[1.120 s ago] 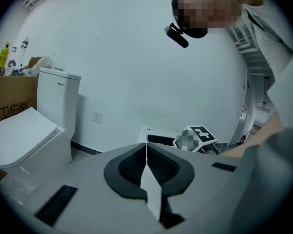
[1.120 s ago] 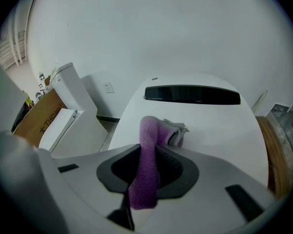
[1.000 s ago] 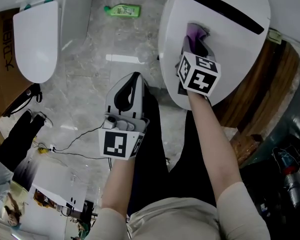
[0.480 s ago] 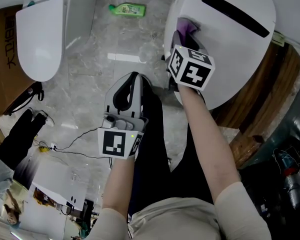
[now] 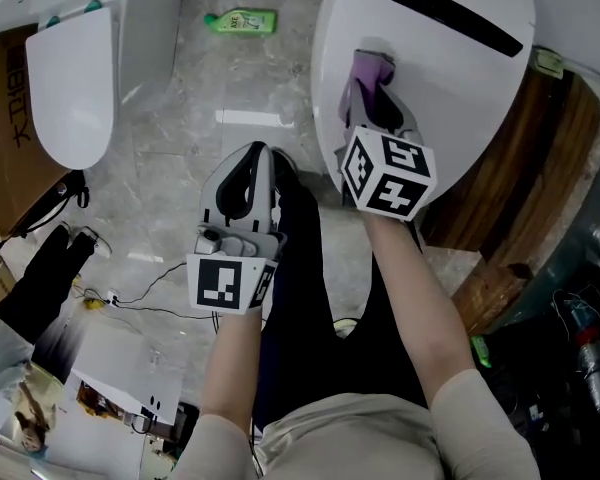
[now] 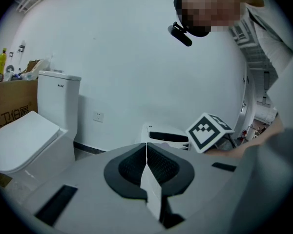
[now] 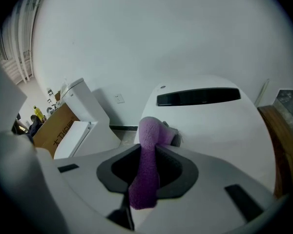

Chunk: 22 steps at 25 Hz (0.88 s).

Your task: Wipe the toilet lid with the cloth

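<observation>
The white toilet lid (image 5: 450,78) fills the upper right of the head view, with a black slot (image 5: 452,13) near its far end. A purple cloth (image 5: 366,76) lies pressed on the lid's left part, and my right gripper (image 5: 377,106) is shut on it. From the right gripper view, the cloth (image 7: 148,156) runs between the closed jaws onto the lid (image 7: 219,126). My left gripper (image 5: 248,180) hangs shut and empty over the floor, left of the lid; its closed jaws (image 6: 147,165) hold nothing.
A second white toilet (image 5: 70,78) stands at the far left beside a cardboard box (image 5: 5,138). A green bottle (image 5: 242,21) lies on the marble floor. Wooden panelling (image 5: 510,198) borders the lid on the right. Cables (image 5: 130,293) and papers (image 5: 100,388) lie at lower left.
My right gripper has slid the cloth back and forth across the left part of the lid, ending slightly nearer me. The left gripper has barely moved.
</observation>
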Motion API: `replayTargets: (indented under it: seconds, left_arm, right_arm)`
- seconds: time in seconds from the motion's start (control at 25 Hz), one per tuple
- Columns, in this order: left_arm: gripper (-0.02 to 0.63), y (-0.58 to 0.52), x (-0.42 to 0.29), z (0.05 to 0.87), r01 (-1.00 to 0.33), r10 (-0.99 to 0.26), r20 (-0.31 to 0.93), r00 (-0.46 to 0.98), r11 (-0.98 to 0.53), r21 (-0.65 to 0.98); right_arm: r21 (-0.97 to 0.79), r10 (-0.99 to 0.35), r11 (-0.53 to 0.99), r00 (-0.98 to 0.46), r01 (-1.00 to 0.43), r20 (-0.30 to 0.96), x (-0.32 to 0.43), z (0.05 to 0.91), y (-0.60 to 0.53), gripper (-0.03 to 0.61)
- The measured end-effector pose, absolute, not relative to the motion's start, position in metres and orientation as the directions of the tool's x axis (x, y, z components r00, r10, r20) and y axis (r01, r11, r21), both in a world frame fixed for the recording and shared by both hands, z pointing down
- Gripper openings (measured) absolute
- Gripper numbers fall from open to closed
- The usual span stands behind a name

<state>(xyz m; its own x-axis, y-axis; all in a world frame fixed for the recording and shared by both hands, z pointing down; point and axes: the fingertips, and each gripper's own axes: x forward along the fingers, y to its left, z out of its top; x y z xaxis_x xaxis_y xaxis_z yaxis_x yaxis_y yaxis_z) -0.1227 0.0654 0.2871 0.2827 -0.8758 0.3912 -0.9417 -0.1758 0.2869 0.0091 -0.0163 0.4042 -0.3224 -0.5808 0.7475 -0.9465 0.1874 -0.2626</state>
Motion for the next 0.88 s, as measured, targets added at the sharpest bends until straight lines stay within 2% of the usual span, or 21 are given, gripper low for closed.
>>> replayTargets:
  seconds: [0.2,0.52,0.72,0.88]
  left_arm:
    - [0.015,0.057,-0.087,0.280,-0.934,-0.861,0.390,0.326,-0.230,0.274]
    - [0.015,0.046,-0.029,0.277,-0.918,-0.835,0.396,0.382,-0.293,0.267]
    - [0.015,0.052,-0.005,0.282,-0.913,-0.818,0.413,0.400,-0.317,0.256]
    - [0.015,0.057,0.006,0.288,-0.905,-0.809,0.422,0.409,-0.302,0.300]
  right_arm:
    - [-0.152,-0.615,0.151,-0.213,-0.977,0.759,0.117,0.391,0.009,0.095]
    - [0.004,-0.620,-0.004,0.006,-1.000,0.785,0.275,0.400,0.033,0.095]
    - [0.040,-0.588,-0.046,0.059,-0.998,0.807,0.312,0.425,0.041,0.094]
    - [0.053,-0.564,0.031,0.026,-0.998,0.826,0.302,0.448,0.046,0.095]
